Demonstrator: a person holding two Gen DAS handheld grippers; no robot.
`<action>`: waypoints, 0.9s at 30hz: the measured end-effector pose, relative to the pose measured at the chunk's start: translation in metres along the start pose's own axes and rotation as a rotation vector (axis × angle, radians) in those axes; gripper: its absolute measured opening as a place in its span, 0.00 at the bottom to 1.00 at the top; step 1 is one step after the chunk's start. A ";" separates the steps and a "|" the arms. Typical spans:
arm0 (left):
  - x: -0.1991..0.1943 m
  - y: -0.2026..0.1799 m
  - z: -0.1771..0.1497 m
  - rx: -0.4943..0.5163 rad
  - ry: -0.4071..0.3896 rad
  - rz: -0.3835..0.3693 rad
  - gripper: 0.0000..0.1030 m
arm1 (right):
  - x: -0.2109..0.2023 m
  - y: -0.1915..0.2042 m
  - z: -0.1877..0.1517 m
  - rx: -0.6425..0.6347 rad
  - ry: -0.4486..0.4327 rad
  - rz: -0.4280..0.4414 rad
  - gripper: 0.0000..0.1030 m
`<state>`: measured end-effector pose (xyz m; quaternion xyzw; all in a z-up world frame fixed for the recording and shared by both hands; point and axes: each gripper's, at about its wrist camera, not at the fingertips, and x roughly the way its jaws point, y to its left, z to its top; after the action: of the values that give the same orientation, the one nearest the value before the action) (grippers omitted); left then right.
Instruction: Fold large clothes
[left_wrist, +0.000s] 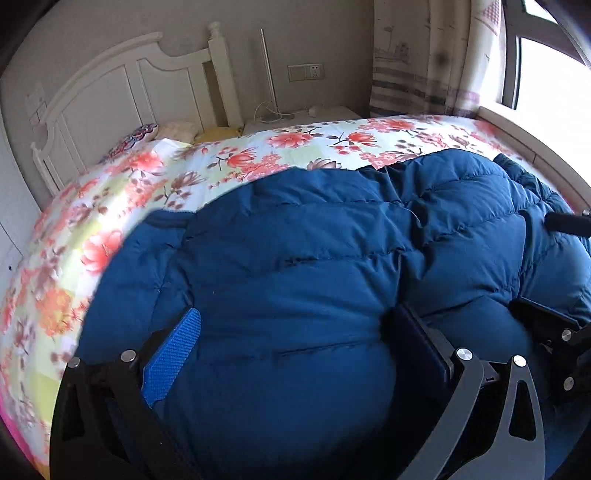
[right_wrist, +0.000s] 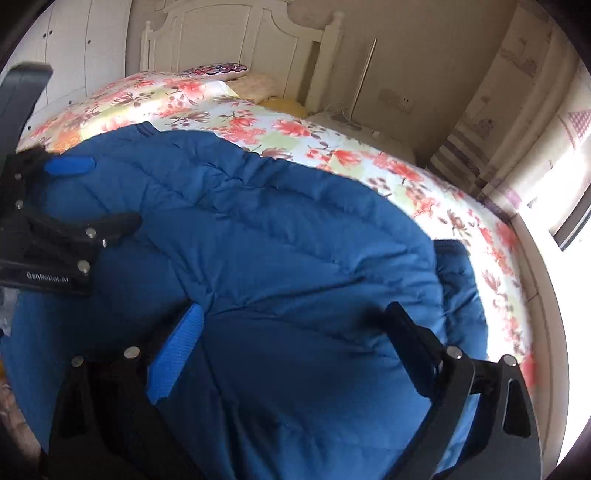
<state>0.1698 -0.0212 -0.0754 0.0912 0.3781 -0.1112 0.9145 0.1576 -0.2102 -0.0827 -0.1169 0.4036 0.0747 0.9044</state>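
A large blue puffer jacket (left_wrist: 314, 240) (right_wrist: 277, 240) lies spread over the flowered bed sheet (left_wrist: 221, 162) (right_wrist: 332, 147). My left gripper (left_wrist: 295, 339) hovers low over its near part with jaws wide apart, and puffy fabric bulges up between the fingers. From the right wrist view the left gripper (right_wrist: 92, 195) shows at the left edge, also spread wide. My right gripper (right_wrist: 291, 332) stands open over the jacket's near right part, with fabric below it and nothing pinched. Its fingers (left_wrist: 535, 317) also show at the right edge of the left wrist view.
A white headboard (left_wrist: 110, 92) (right_wrist: 240, 29) and pillows (left_wrist: 177, 129) are at the far end of the bed. A white nightstand (left_wrist: 295, 118) with a thin lamp pole stands beside it. Curtain (left_wrist: 424, 55) and a bright window sill (right_wrist: 546, 295) border the bed's right side.
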 end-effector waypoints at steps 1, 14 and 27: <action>0.000 0.004 -0.001 -0.016 -0.001 -0.017 0.96 | -0.002 0.001 0.000 -0.001 -0.002 -0.005 0.97; -0.001 0.007 -0.004 -0.014 -0.006 -0.025 0.96 | 0.002 0.006 -0.003 -0.027 -0.021 -0.050 0.97; -0.046 0.084 -0.061 -0.114 -0.014 0.063 0.96 | -0.034 -0.042 -0.054 0.090 -0.064 -0.087 0.97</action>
<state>0.1199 0.0808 -0.0786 0.0499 0.3746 -0.0614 0.9238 0.1063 -0.2664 -0.0862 -0.0912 0.3719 0.0207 0.9236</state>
